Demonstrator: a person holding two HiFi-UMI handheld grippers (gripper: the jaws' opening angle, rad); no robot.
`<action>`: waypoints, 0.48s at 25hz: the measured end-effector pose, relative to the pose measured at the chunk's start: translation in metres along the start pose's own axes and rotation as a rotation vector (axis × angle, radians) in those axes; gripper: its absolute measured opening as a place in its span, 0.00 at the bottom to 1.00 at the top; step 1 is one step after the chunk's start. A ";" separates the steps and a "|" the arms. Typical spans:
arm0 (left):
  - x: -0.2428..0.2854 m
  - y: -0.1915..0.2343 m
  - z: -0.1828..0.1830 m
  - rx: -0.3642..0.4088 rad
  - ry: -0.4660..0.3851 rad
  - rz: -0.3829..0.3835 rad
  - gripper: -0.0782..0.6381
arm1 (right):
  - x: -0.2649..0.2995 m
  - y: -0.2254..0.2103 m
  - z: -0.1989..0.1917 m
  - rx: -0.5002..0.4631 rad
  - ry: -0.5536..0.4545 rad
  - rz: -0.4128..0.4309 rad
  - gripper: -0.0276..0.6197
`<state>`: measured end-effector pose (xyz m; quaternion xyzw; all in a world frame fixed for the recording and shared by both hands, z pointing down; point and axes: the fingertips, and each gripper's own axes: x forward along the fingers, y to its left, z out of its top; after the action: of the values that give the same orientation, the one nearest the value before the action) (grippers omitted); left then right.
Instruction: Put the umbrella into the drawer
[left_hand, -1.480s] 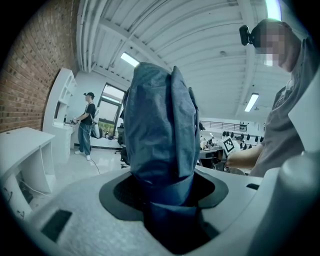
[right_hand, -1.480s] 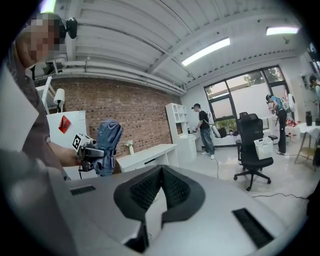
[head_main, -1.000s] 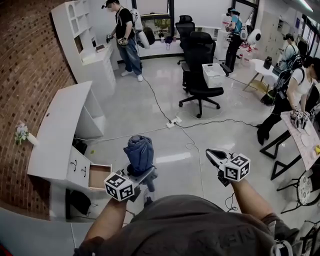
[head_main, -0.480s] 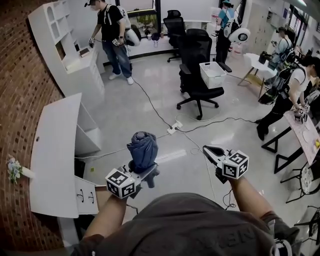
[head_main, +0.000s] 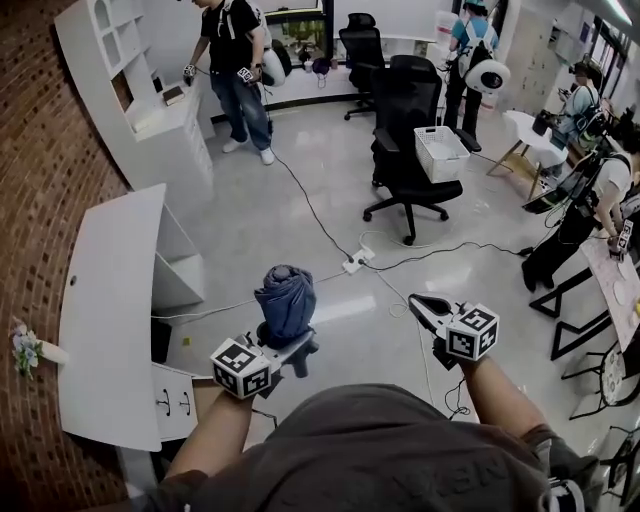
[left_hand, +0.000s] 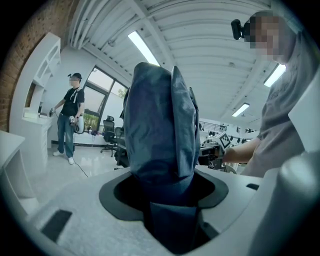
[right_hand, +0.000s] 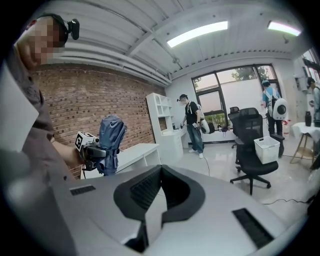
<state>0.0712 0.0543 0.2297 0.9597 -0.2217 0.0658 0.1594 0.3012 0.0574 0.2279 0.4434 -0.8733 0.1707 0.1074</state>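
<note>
A folded dark blue umbrella stands upright in my left gripper, which is shut on its lower end. In the left gripper view the umbrella fills the middle and rises out of the jaws. My right gripper hovers to the right over the floor, its jaws together with nothing between them. From the right gripper view the umbrella shows at the left. The white cabinet stands at the left, its drawer fronts with dark handles beside my left arm. Whether a drawer is open is hidden.
A black office chair carries a white basket. A power strip and cables cross the floor ahead. A tall white shelf and a person stand at the back left. More people and a desk are at the right.
Both grippers have travelled across the room together, the umbrella still held. The open drawer seen a second ago beside the left gripper no longer shows; the cabinet now lies further left.
</note>
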 end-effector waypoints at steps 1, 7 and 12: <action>0.004 0.006 0.000 -0.002 0.004 0.010 0.47 | 0.006 -0.007 0.001 0.002 0.000 0.008 0.03; 0.050 0.032 0.004 0.004 0.007 0.079 0.47 | 0.037 -0.069 0.006 0.003 0.002 0.086 0.03; 0.127 0.043 0.016 -0.013 -0.007 0.156 0.47 | 0.052 -0.157 0.017 0.003 0.020 0.164 0.03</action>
<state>0.1667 -0.0391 0.2510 0.9387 -0.2969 0.0732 0.1593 0.3973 -0.0732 0.2617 0.3690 -0.9052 0.1849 0.1010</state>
